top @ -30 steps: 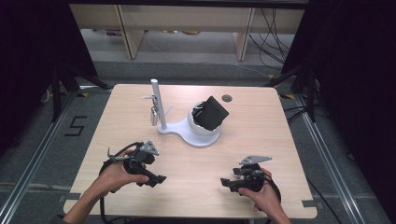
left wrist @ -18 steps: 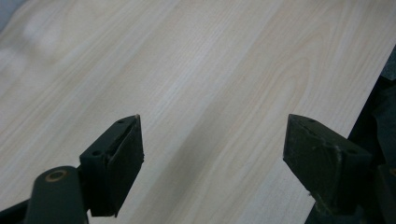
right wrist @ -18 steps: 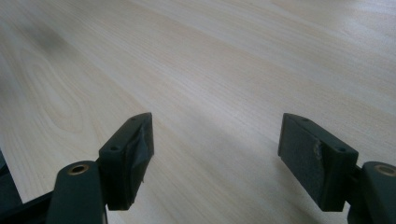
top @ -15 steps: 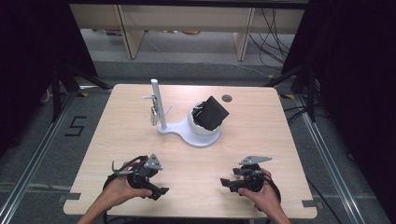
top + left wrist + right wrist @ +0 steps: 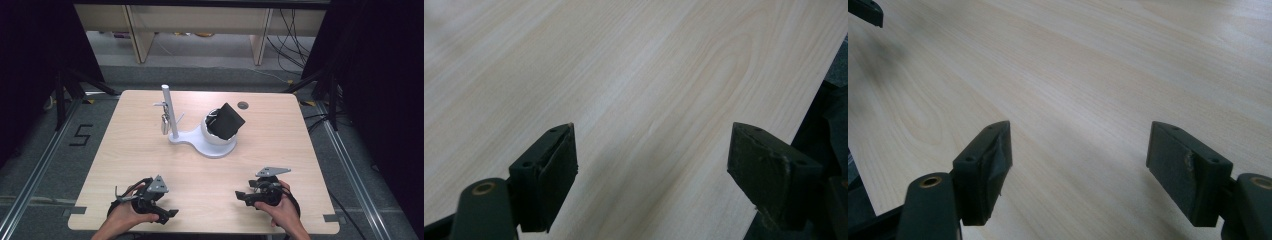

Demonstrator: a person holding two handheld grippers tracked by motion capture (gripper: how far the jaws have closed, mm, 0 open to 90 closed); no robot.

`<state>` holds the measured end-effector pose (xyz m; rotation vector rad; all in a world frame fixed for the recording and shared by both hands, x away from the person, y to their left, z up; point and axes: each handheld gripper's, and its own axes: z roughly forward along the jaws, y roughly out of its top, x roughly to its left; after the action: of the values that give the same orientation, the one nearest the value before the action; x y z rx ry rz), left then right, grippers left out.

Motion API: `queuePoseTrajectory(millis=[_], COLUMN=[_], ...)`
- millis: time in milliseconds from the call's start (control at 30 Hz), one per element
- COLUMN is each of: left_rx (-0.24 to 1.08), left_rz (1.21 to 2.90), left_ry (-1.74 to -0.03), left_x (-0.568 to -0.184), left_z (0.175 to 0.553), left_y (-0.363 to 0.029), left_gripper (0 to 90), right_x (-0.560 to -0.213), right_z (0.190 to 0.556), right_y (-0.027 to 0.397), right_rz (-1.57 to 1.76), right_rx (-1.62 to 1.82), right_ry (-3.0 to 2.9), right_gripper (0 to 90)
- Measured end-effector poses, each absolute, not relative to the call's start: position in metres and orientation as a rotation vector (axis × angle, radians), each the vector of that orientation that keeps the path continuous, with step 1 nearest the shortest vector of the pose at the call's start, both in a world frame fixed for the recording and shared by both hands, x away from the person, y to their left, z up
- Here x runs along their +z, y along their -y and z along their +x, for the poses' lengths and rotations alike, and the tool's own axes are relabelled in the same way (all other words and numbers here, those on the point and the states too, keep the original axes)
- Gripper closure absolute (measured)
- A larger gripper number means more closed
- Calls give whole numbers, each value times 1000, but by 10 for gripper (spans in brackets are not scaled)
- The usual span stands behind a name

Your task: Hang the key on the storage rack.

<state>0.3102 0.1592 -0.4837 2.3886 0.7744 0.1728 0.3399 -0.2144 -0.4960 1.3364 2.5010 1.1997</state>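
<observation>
With our left tongs (image 5: 167,214) released and empty at the near edge of the surface (image 5: 135,145), well short of the white stand (image 5: 200,137) holding a black case (image 5: 226,121), we judge nothing started; right tongs (image 5: 240,195) likewise released.

On the table (image 5: 125,150), a stand (image 5: 172,127) stood mid-rear, its bowl (image 5: 216,141) rightward holding perhaps a pouch (image 5: 229,121); left gripper (image 5: 167,214) and right gripper (image 5: 241,195) sat at the near edge.

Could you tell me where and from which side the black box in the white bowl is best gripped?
Grip the black box by its raised upper corner, coming from above: it sits tilted in the white bowl, its lower part sunk inside the rim, so only the top stands free.
</observation>
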Motion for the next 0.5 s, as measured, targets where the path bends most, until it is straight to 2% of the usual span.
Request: queuePoseTrajectory(millis=[200,500], left_rx=[177,202], left_rz=[2342,2330], left_ry=[-841,-848], left_x=[-490,-495], left_z=[304,304], left_y=[-167,-171], left_gripper=[198,198], right_x=[-496,-495], right_z=[340,339], right_y=[213,210], right_rz=[1299,1249], right_rx=[1198,1202], right_ry=[-2503,-2508], right_gripper=[243,195])
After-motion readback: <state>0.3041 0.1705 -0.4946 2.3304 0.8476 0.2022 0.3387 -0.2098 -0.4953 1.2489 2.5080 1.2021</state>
